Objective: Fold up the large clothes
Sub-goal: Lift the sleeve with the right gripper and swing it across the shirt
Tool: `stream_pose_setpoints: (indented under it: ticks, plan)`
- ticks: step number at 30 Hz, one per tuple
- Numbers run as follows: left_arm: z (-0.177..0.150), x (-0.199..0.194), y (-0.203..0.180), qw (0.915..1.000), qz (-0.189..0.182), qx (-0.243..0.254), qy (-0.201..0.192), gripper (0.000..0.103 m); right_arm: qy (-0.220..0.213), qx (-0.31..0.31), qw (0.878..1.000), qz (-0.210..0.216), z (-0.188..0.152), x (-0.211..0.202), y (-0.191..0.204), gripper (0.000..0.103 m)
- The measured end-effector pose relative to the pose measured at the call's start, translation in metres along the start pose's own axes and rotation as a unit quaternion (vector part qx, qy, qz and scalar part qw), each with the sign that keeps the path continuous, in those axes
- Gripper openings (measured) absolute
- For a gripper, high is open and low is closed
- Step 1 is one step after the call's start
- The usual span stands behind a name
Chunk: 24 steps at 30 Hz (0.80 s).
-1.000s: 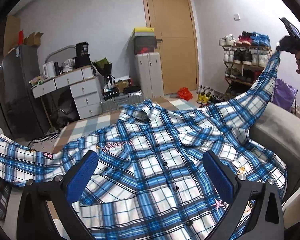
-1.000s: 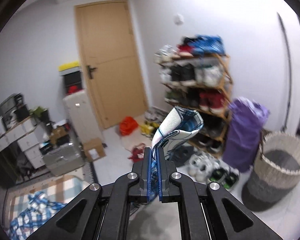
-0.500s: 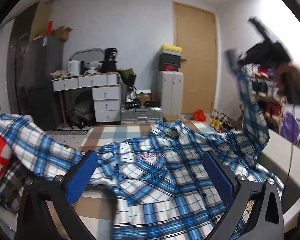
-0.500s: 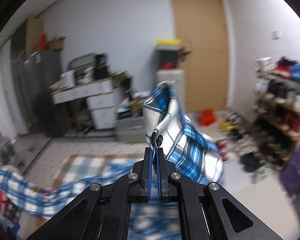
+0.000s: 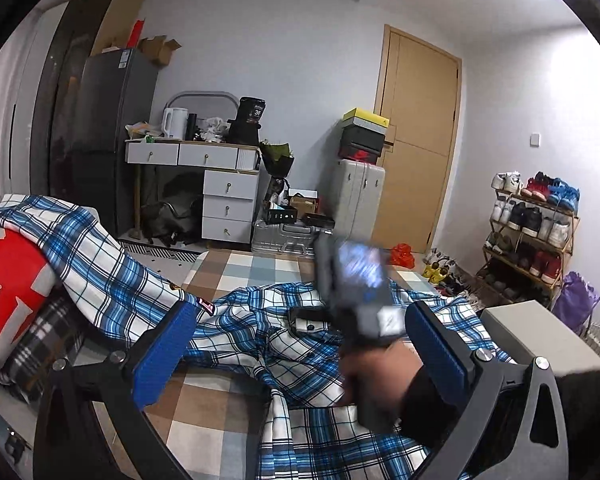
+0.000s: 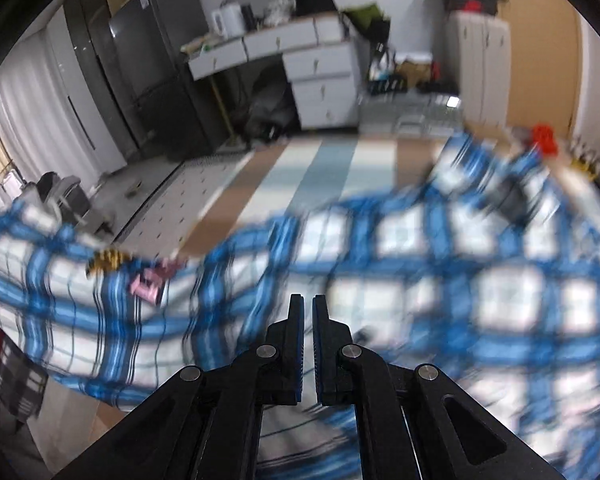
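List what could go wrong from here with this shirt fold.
1. The shirt lies bunched and creased beneath the right gripper. Laying the cuff down here could trap those wrinkles.
2. The left gripper is open and pins nothing, so the shirt body may drag.
3. The other sleeve drapes over a red cushion, which may skew the fold.

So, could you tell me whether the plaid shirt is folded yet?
Not yet: the plaid shirt lies rumpled, one sleeve still stretched out over the pillows.
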<state>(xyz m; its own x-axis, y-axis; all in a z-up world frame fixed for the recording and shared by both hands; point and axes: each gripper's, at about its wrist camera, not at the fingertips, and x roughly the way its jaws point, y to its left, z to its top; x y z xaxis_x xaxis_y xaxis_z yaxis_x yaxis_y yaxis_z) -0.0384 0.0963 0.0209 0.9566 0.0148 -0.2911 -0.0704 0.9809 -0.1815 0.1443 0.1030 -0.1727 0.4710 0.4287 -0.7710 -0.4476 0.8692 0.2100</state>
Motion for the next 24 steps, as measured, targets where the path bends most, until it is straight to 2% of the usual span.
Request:
stream_pose_setpoints:
  ticks: [3,6,8,13,18,19,22,23,24]
  plan:
    - [0.001,-0.004,0.003,1.0,-0.001,-0.004,-0.004,0.102,0.028,0.008,0.999,0.02,-0.017,0.009,0.004,0.005]
    - [0.001,-0.003,0.005,0.9999,-0.004,-0.013,0.0,0.102,0.071,0.044,0.993,0.088,-0.03,0.008,-0.007,0.005]
    - [0.0,-0.001,0.006,0.9999,-0.002,-0.014,0.002,0.102,0.075,0.087,0.984,0.137,-0.035,-0.009,-0.026,0.005]
    - [-0.004,0.001,0.002,0.9999,0.01,-0.002,0.004,0.102,0.038,0.173,0.968,0.179,-0.05,-0.079,-0.083,0.006]
    - [-0.009,0.01,0.003,0.9984,0.051,0.0,0.023,0.102,-0.026,0.208,0.956,0.206,-0.07,-0.157,-0.106,0.009]
    - [-0.01,0.013,0.004,0.998,0.056,-0.001,0.029,0.102,-0.048,0.205,0.956,0.204,-0.075,-0.17,-0.109,0.017]
    - [-0.012,0.017,0.008,0.9954,0.087,0.006,0.04,0.102,-0.113,0.204,0.952,0.196,-0.098,-0.199,-0.111,0.103]
    - [-0.013,0.017,0.009,0.9941,0.1,0.006,0.042,0.102,-0.148,0.205,0.947,0.199,-0.107,-0.208,-0.112,0.103]
    - [-0.012,0.016,0.013,0.9928,0.11,0.004,0.047,0.102,-0.163,0.199,0.944,0.208,-0.11,-0.213,-0.113,0.103]
